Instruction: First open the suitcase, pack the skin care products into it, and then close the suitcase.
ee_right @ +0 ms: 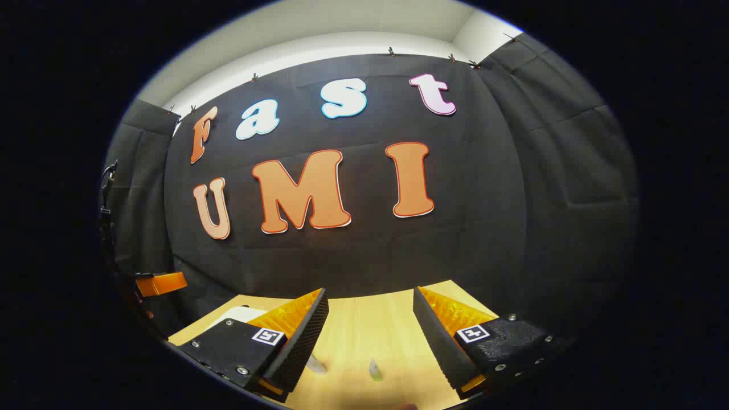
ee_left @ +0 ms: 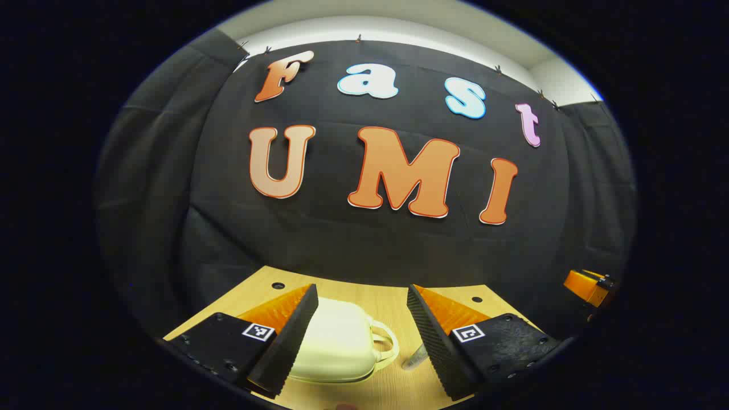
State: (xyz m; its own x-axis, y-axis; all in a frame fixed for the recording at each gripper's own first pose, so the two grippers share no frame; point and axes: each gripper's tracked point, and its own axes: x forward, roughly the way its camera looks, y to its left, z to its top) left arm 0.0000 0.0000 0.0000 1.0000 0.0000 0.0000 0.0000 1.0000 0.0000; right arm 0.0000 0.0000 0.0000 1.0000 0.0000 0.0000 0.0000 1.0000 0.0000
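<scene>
Left gripper released, fingers spread wide above the table, nothing between them. Closed cream suitcase flat on the table, just beyond the fingers, partly behind the left-hand one, handle toward the gap's middle. Small tube right of the suitcase, beside the handle, partly hidden by the other finger.

Right gripper likewise released, held above the table, holding nothing. Suitcase corner past its left-hand finger. Two small items right of the suitcase, low between the fingers; kind unclear.
</scene>
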